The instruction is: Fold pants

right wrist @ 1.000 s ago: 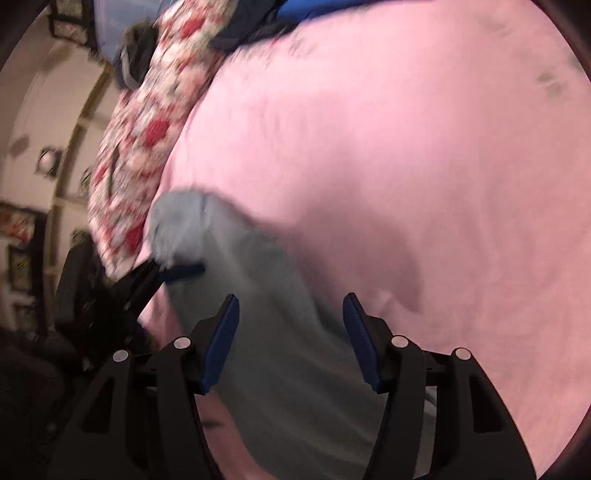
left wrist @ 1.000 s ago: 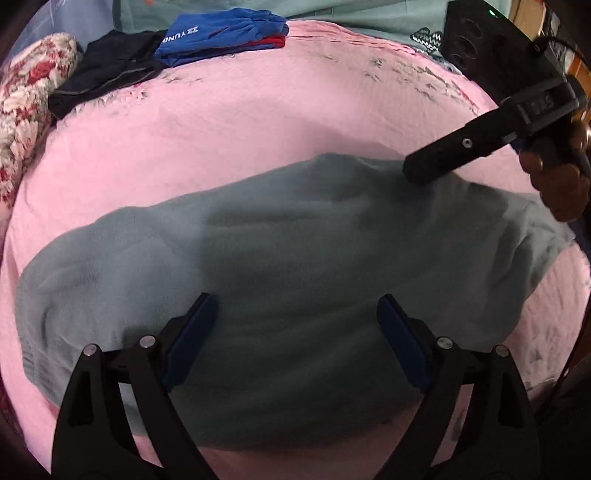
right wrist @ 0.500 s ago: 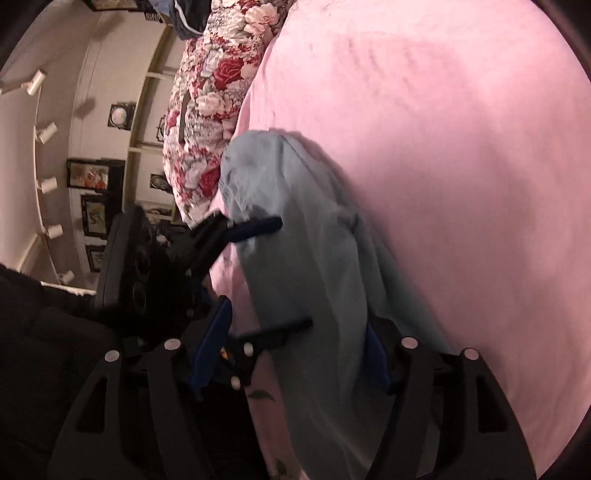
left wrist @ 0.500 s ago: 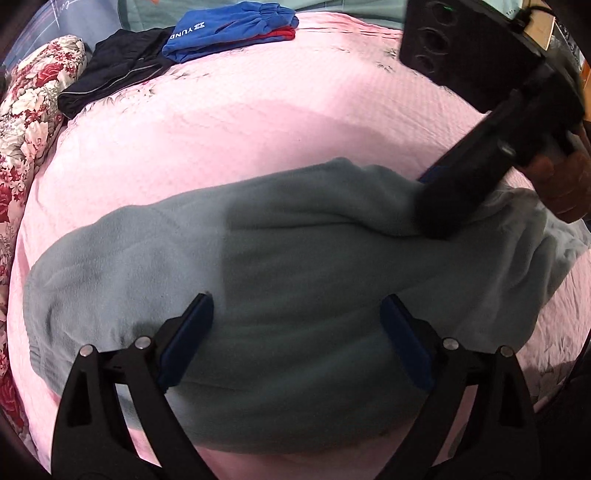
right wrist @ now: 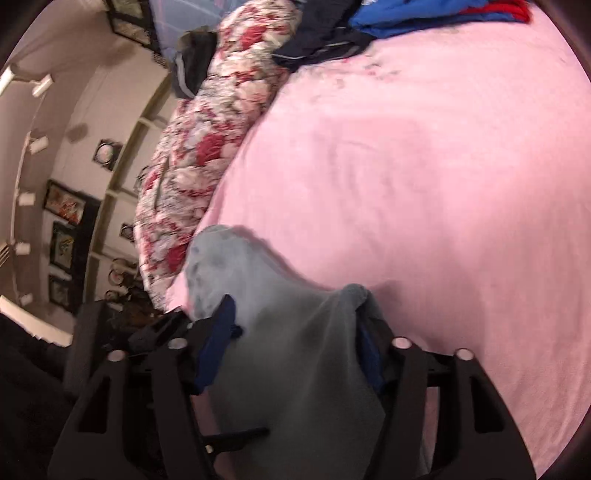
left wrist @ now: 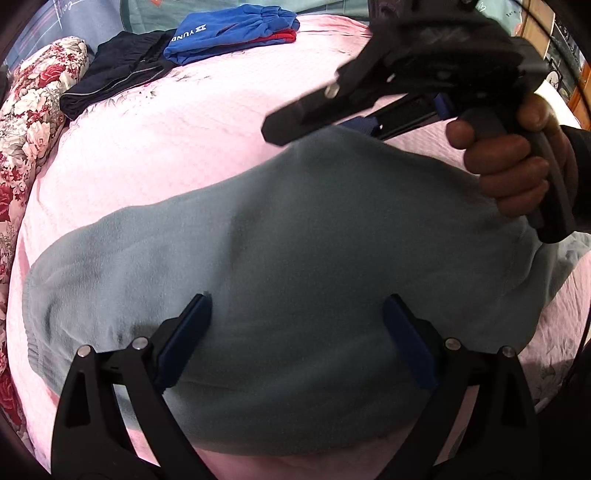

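Grey-green fleece pants (left wrist: 295,258) lie across the pink bed (left wrist: 184,133). My left gripper (left wrist: 297,310) hovers open over the near edge of the pants, holding nothing. My right gripper (left wrist: 325,122) comes in from the upper right in the left wrist view, held by a hand, with its fingers at the far edge of the pants. In the right wrist view the pants (right wrist: 295,350) drape up between the blue pads of my right gripper (right wrist: 295,317); the jaws stand apart around the cloth, which rises over the right pad.
Folded blue and red clothes (left wrist: 229,33) and dark pants (left wrist: 118,74) lie at the far side of the bed. A floral quilt (left wrist: 22,122) runs along the left edge. Wall shelves and pictures (right wrist: 62,221) show beyond the bed.
My right gripper has swung over the far edge of the pants and lifted the cloth between its fingers. The left gripper has stayed open over the near edge.
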`<state>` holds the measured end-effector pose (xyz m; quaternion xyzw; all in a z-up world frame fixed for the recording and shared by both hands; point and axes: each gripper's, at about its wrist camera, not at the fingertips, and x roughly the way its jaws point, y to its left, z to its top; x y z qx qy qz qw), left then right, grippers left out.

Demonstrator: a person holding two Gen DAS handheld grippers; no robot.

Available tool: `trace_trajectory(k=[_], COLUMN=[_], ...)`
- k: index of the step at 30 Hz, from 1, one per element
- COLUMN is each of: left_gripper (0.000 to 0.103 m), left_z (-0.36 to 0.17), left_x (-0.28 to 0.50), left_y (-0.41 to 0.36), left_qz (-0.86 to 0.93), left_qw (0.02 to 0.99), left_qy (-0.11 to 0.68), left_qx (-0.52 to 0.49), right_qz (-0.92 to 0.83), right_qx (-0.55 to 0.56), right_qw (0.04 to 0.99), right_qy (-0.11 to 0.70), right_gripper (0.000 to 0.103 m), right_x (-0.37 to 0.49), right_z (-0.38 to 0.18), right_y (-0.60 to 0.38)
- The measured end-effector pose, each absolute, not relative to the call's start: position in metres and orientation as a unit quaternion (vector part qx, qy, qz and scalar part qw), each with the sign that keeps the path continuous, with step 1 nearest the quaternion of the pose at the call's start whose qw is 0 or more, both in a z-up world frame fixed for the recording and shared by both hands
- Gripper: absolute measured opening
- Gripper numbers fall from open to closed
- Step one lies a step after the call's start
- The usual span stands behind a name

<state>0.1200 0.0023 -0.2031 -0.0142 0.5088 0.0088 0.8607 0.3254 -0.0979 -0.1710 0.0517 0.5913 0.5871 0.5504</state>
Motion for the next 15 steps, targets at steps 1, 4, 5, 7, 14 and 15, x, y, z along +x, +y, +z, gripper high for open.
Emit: trace_trajectory(k=[1,4,5,7,14,15], left_gripper=[0.096,0.096,0.096,0.097,0.097,0.097], left_z=[-0.203,-0.203,-0.202,-0.201,-0.161,-0.156], left_x=[0.120,0.119,0.119,0.118,0.118,0.117], left_y=[0.002,0.003,0.003,0.004,0.042,0.055], left_qz=[0.009,0.006,0.003,-0.006,-0.020,-0.012], left_qw=[0.861,0.863,0.863,0.862,0.884,0.889], left_qy=[0.508,0.505,0.505,0.507,0.467,0.458], left_qx=[-0.014,-0.012,-0.011,-0.008,0.024,0.024], right_qz=[0.586,0.583,0.584,0.584,0.509,0.505], right_qx=[0.059,0.073,0.067,0.041,-0.001,0.024], right_qw=[0.548,0.529,0.520,0.507,0.622,0.627], right_qy=[0.594,0.613,0.620,0.632,0.596,0.592], right_gripper=[0.052,0.049,0.049,0.050,0.063,0.063], right_x=[0.328,0.337,0.338,0.342,0.339,0.329], right_z=[-0.175,-0.182,-0.182,-0.177,-0.119,-0.111], right_y=[-0.098,-0.096,-0.095,-0.097,-0.145,-0.151])
